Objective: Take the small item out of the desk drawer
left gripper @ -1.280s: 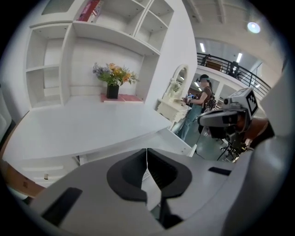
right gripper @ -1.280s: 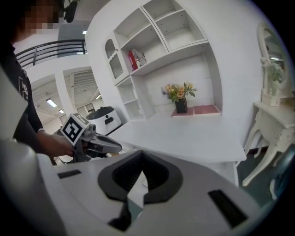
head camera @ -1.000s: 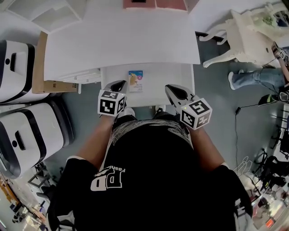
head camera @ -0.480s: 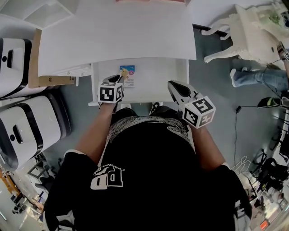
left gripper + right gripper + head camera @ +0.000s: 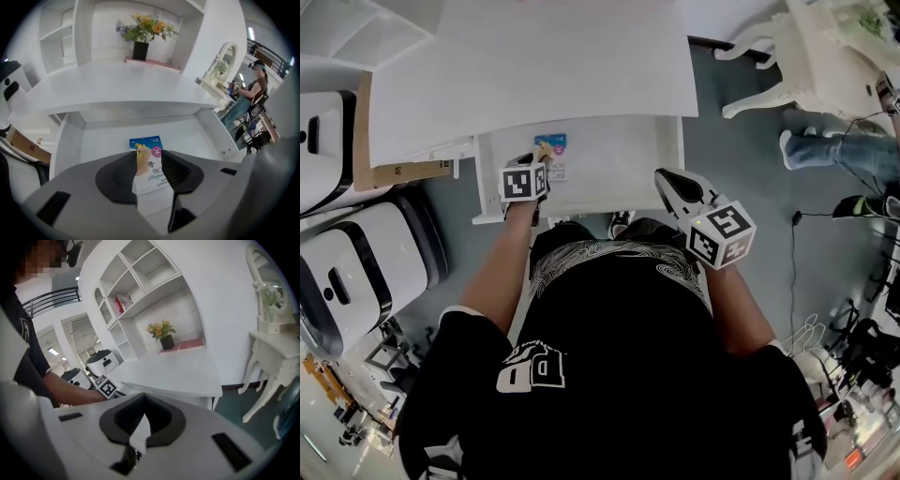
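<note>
Your white counter [image 5: 534, 66] fills the top of the head view, and its drawer [image 5: 623, 183] stands pulled out toward you. Your right gripper [image 5: 667, 176] hangs near the drawer's right front corner, its fingers [image 5: 164, 420] closed together with nothing in them. Your left gripper [image 5: 538, 156] points steeply down into the drawer's left half. Its fingers [image 5: 117, 176] have just been opening and stand partly apart, pressing on nothing. The small blue-topped packet [image 5: 151, 173] lies flat on the drawer floor, showing in the gap between them.
</note>
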Demonstrator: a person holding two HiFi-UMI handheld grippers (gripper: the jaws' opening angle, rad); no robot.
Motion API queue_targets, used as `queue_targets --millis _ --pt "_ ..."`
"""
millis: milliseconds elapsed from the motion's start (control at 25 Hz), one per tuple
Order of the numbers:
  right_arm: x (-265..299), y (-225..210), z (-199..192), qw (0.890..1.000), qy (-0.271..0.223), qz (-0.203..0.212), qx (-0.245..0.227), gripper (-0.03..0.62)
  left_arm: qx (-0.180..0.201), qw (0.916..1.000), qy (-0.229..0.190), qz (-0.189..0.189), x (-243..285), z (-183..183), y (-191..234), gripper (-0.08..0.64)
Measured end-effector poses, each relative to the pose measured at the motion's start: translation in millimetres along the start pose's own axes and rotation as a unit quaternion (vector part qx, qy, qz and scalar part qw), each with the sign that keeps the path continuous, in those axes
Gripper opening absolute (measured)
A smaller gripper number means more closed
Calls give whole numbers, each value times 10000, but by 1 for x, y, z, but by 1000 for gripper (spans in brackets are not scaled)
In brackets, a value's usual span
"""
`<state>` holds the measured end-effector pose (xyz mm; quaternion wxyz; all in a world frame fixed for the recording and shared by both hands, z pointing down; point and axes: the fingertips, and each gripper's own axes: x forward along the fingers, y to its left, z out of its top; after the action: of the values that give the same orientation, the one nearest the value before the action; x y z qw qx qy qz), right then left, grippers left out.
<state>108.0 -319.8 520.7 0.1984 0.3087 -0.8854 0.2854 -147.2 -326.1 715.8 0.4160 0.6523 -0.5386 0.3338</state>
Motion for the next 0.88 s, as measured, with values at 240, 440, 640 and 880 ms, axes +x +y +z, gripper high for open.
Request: queue_targets --millis 240,440,640,880 --pt "-9 -17 0 10000 39 -87 6 9 -603 9979 254 -26 27 -4 1 249" --pt "-11 -27 -1 9998 91 -157 50 9 -790 9952 576 28 50 -5 2 316" --pt "-12 -35 -2 9997 120 -193 80 9 -455 9952 838 213 65 -8 -2 359" --pt "-16 -46 -4 9994 149 -276 145 9 -182 9919 1038 715 73 -7 6 403"
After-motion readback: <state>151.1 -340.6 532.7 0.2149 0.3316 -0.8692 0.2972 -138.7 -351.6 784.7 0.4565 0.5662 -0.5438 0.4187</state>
